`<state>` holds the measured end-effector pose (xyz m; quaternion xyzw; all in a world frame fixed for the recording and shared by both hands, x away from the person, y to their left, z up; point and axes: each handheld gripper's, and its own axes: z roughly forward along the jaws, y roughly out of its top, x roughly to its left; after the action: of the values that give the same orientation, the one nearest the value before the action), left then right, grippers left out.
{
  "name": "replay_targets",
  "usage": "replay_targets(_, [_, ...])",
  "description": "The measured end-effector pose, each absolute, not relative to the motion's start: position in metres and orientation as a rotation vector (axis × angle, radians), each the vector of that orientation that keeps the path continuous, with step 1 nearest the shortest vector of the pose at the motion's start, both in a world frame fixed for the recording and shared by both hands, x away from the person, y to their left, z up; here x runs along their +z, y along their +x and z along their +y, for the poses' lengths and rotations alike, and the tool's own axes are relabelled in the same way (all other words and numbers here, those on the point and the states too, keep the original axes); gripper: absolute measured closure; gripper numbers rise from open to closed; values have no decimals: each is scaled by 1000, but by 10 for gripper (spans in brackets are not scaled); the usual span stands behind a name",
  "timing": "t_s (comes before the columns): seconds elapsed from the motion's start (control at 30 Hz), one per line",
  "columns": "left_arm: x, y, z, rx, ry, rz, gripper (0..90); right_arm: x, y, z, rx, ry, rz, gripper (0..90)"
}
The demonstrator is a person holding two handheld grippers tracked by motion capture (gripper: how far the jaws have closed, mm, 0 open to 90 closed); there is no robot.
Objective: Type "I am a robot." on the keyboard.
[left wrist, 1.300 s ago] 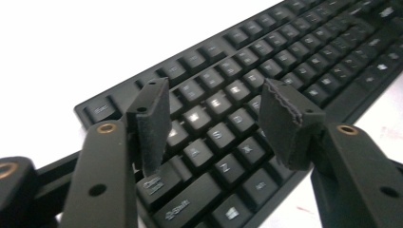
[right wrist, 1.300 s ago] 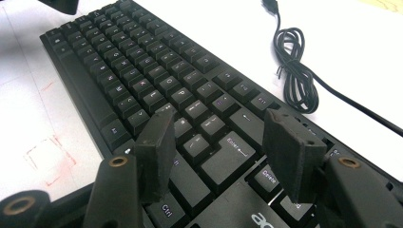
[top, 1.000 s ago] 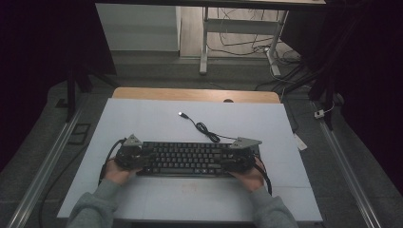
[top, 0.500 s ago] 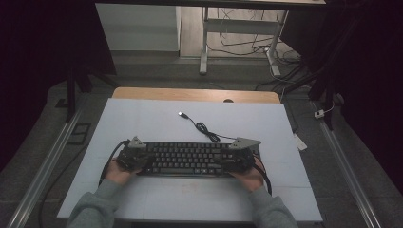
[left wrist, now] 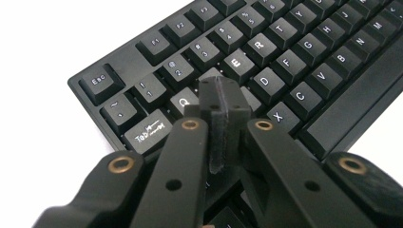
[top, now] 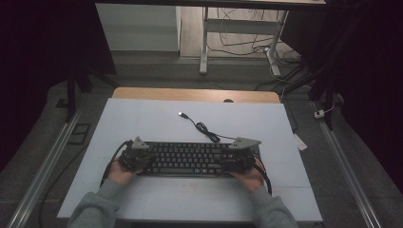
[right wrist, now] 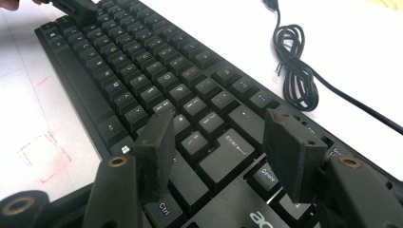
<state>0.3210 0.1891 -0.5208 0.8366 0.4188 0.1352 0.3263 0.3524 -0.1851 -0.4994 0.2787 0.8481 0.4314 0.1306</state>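
Low in the middle of the high view, the keyboard point(top: 187, 159) lies flat on the white table point(top: 142, 123), with its cable point(top: 204, 129) coiled just behind it and the plug end loose on the table further up. The left gripper point(top: 135, 159) sits at the keyboard's left end and the right gripper point(top: 240, 159) at its right end.

At the centre of the left gripper view, the left gripper's point(left wrist: 223, 102) jaws are pressed together with nothing between them, the tip down among the keys beside Q and just below E. At the lower middle of the right gripper view, the right gripper's point(right wrist: 216, 142) jaws stand spread, hovering over the Enter region without visibly touching.

The step looks like pressing keys. To do it well, bring the closed left tip straight down on one keycap, not on a seam between two, and lift cleanly. The right gripper would do better to close first, since spread jaws could catch two keys at once. Keep both clear of the cable.
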Motion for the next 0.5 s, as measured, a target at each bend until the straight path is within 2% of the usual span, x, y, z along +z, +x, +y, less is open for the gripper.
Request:
replay_targets(0.33, [-507, 314, 193, 359, 2078, 1068, 881, -499, 353, -185, 1257, 809, 2462, 451])
replay_targets(0.4, [-505, 313, 195, 347, 2062, 1055, 818, -499, 352, -186, 1252, 809, 2460, 451])
replay_targets(0.5, [-503, 312, 197, 339, 2030, 1062, 665, -499, 352, -186, 1260, 813, 2458, 451])
